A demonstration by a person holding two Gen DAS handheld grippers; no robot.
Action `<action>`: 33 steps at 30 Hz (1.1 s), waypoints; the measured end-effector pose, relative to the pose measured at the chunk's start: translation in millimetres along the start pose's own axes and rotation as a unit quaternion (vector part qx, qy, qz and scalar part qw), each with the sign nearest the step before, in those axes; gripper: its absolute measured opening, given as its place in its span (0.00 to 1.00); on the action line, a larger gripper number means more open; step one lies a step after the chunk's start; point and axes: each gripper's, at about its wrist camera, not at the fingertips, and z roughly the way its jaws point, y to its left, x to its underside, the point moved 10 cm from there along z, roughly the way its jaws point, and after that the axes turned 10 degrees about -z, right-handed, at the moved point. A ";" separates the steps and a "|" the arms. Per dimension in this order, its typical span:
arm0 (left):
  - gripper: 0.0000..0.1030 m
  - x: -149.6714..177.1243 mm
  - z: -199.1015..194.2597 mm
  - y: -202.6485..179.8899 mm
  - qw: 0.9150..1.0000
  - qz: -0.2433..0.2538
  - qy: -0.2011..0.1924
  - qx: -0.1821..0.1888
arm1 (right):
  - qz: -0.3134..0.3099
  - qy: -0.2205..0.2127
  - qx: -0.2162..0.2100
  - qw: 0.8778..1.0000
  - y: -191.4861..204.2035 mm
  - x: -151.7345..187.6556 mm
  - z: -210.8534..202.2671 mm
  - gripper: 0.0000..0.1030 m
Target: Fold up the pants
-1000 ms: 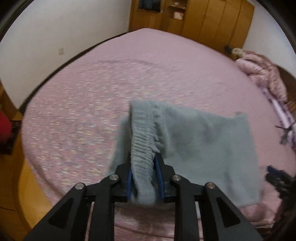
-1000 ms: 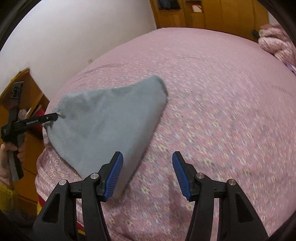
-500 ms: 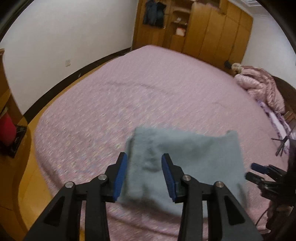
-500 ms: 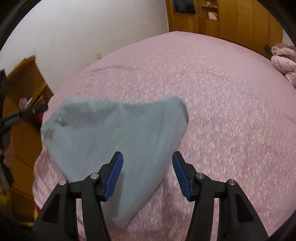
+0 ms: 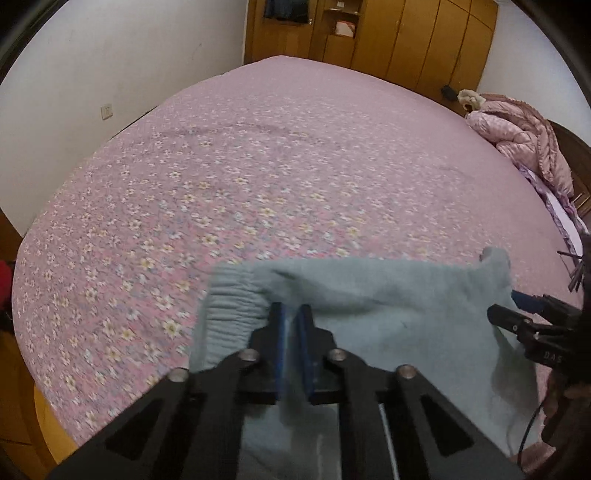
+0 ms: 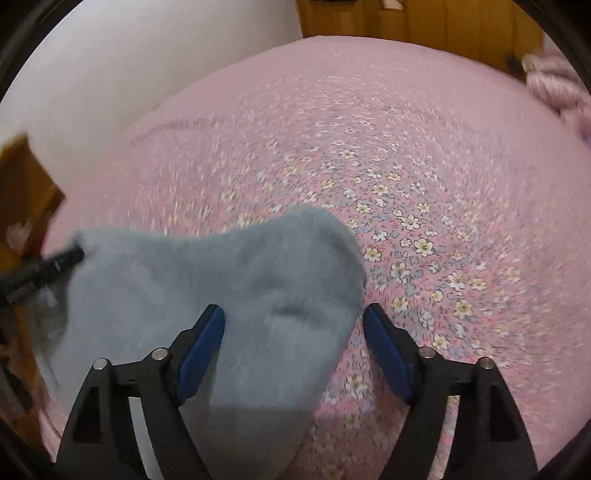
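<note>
Grey-blue pants (image 5: 388, 295) lie folded near the front edge of a pink flowered bed (image 5: 258, 166). My left gripper (image 5: 291, 310) sits at the ribbed waistband end, with its blue pads drawn together on a thin fold of the cloth. In the right wrist view the left gripper (image 6: 55, 262) meets the far left corner of the pants (image 6: 221, 266). My right gripper (image 6: 293, 314) hovers over the other end. Its jaws are opening wide, with cloth between and under them, and the pads do not press on it. The right gripper (image 5: 524, 321) shows at the cloth's right edge.
A pink quilt (image 5: 524, 136) is heaped at the bed's far right. Wooden wardrobes (image 5: 388, 33) line the back wall. A white wall runs along the left, with wooden furniture (image 6: 22, 177) beside the bed. The bed's front edge drops to a wooden floor (image 5: 22, 406).
The left gripper let go of the bunched waistband, opened, then closed again on a thinner bit of cloth. The right jaws spread wider and came over the end of the pants.
</note>
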 end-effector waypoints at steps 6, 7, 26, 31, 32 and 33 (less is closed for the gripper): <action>0.04 -4.3 6.6 7.3 1.000 -0.008 0.009 0.011 | -0.004 0.011 0.011 1.000 0.1 -1.6 -1.6 0.77; 0.04 -5.3 5.2 6.4 1.000 -0.005 0.009 0.008 | 0.002 0.015 0.009 1.000 1.0 -1.2 -3.7 0.76; 0.07 75.7 -64.0 -10.9 0.999 0.038 0.015 -0.018 | -0.103 0.038 -0.006 0.994 66.4 67.0 -63.5 0.67; 0.07 88.8 -54.7 9.2 0.999 0.009 0.028 -0.015 | -0.080 0.059 -0.016 0.995 59.4 89.8 -44.1 0.69; 0.07 89.3 -53.6 10.6 1.000 0.004 0.028 -0.012 | -0.080 0.056 -0.017 0.995 59.5 90.3 -45.0 0.69; 0.07 89.4 -53.3 11.2 1.000 0.002 0.029 -0.010 | -0.080 0.056 -0.017 0.995 59.4 91.0 -45.4 0.69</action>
